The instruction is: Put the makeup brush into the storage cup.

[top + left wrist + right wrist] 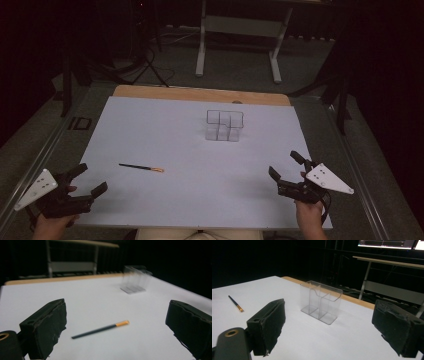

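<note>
Pretty dim room overall; the white table sheet (pixel 165 135) is the one bright patch, and the surroundings drop off to near black. In the left gripper view the clear organizer (pixel 133 280) is smeared, probably motion blur. The right gripper view is sharper, though its near jaws look soft. Shadows are faint and there's no real glare.

txt: none legible | labels: none | monitor (pixel 387 243): too blurry to read
</note>
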Demonstrator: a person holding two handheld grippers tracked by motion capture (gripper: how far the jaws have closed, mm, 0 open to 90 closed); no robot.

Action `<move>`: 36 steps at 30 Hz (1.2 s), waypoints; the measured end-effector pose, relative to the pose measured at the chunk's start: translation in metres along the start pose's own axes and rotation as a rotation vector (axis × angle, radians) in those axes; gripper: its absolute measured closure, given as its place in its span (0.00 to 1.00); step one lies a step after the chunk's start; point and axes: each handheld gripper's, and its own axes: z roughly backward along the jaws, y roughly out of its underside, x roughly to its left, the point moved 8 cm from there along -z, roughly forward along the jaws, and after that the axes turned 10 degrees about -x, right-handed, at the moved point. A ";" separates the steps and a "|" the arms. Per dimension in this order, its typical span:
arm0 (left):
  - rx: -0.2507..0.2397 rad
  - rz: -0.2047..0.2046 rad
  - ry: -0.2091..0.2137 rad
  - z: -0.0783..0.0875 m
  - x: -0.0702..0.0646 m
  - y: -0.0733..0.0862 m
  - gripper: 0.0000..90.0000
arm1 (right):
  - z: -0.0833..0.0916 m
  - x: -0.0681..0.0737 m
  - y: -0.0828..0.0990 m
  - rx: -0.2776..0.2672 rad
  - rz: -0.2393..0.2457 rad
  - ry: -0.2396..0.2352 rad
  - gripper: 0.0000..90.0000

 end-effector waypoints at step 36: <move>0.347 -0.195 0.226 -0.023 -0.011 -0.036 0.03 | -0.002 0.010 -0.001 0.001 0.013 -0.047 0.13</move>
